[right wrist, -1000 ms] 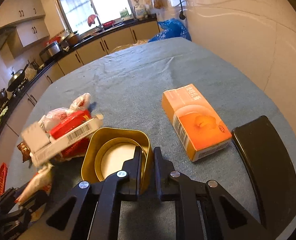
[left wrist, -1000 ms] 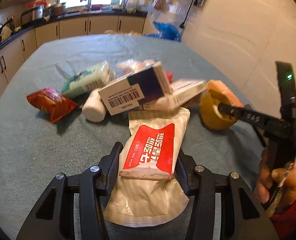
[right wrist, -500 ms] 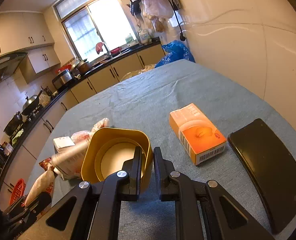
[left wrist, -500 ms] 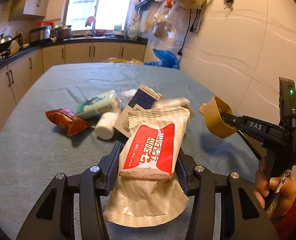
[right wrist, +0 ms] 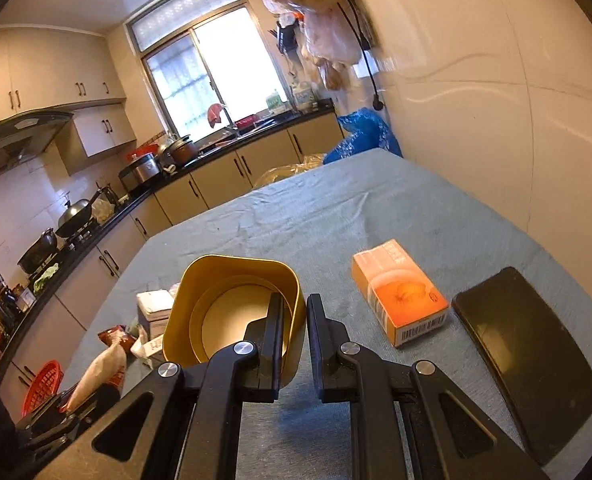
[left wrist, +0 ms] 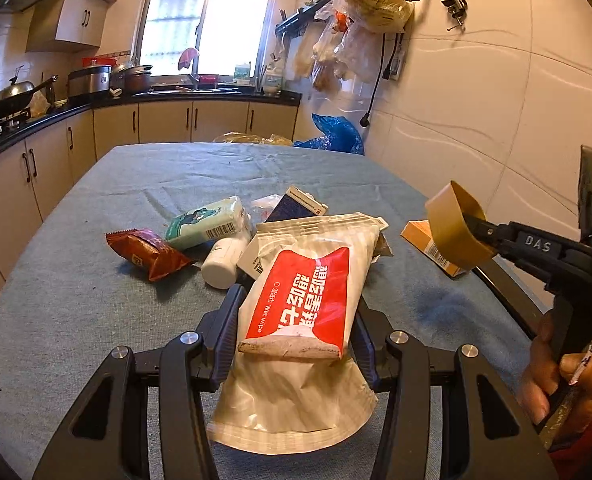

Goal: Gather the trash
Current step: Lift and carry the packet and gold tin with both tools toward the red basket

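Note:
My left gripper point(left wrist: 296, 312) is shut on a white wet-wipe pack with a red label point(left wrist: 302, 304) and holds it above the table. My right gripper point(right wrist: 296, 312) is shut on the rim of a gold tin point(right wrist: 232, 308), lifted off the table; the tin also shows in the left wrist view point(left wrist: 454, 226). A trash pile lies mid-table: a red snack packet point(left wrist: 146, 252), a green-white pack point(left wrist: 206, 226), a white bottle point(left wrist: 222, 260), a dark blue carton point(left wrist: 298, 208). An orange box point(right wrist: 400, 292) lies to the right.
The table has a grey-blue cloth point(left wrist: 76, 300). A black flat tray point(right wrist: 528, 364) lies at the table's right edge near the wall. A red basket point(right wrist: 42, 384) stands on the floor to the left. Kitchen counters run along the left and back.
Both grippers have risen with their loads. The gold tin left the table and the wet-wipe pack lifted away from the pile; the views now tilt up toward the window.

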`<state>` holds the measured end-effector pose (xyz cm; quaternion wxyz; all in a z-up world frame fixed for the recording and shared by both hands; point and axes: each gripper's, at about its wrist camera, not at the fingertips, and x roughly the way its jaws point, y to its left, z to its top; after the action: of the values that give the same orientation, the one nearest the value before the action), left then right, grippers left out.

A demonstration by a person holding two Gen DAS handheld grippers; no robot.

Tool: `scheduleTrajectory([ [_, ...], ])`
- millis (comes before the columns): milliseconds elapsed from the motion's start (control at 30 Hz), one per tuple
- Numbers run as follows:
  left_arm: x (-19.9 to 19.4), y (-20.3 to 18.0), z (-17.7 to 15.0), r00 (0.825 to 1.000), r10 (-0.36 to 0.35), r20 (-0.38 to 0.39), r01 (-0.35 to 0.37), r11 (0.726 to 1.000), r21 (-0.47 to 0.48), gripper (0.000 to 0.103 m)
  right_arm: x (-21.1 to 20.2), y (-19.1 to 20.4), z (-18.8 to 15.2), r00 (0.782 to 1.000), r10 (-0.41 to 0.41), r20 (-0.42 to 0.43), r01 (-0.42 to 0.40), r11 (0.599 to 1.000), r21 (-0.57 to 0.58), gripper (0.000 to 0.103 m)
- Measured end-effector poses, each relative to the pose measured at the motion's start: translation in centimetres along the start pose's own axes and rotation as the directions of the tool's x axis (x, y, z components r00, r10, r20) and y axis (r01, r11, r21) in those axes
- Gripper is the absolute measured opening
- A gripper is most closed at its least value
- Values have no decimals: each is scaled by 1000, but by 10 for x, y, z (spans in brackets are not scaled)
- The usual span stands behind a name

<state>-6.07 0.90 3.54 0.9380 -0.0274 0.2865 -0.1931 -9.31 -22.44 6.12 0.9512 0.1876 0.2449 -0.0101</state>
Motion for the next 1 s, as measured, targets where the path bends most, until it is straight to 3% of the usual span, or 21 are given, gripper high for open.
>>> scheduleTrajectory([
  [600, -18, 2, 0, 992, 125, -4, -125, 992, -35, 49, -7, 31, -18, 996, 82, -36, -85, 991, -100, 12],
  [1000, -33, 10, -1, 975, 222, -11, -222, 974, -37, 49, -14, 55, -31, 989, 134, -69, -144, 975, -171, 12],
])
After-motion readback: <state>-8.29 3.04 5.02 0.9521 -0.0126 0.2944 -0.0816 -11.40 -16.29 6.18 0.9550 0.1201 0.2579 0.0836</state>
